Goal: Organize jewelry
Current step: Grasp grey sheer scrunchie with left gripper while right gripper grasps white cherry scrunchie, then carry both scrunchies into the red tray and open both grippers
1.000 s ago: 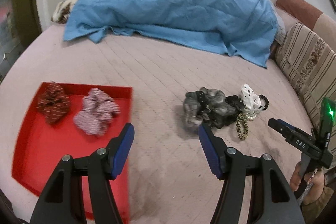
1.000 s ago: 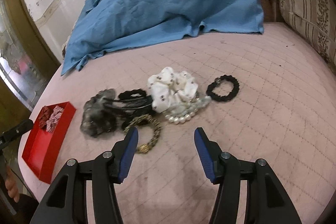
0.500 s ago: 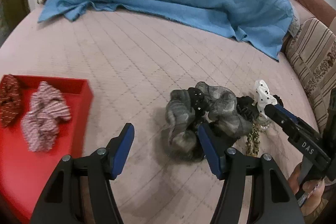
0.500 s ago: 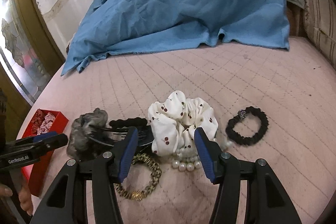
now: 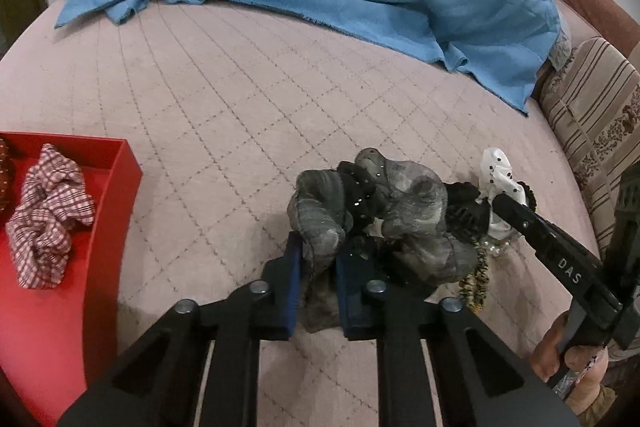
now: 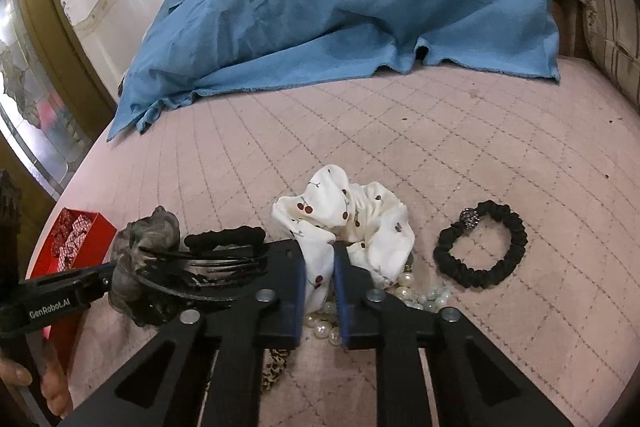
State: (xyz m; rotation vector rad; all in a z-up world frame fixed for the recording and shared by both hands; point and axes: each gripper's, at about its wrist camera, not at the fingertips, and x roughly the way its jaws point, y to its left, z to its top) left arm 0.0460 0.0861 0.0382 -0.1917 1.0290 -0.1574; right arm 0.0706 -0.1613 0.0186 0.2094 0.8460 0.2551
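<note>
Two scrunchies pinched at once on the bed.
Grey scrunchie [image 5: 320,227] at frame centre, clamped in left hand-held gripper [image 5: 318,291]; white cherry-print scrunchie [image 6: 344,227] squeezed by right hand-held gripper [image 6: 320,291], over pearls [image 6: 324,323]; red tray [image 5: 104,227] at left edge.

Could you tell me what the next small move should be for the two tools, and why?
Probably lift both slightly. The left tool is shut on the grey scrunchie, the right tool on the white scrunchie; both still lie tangled in the pile, away from the red tray.
</note>
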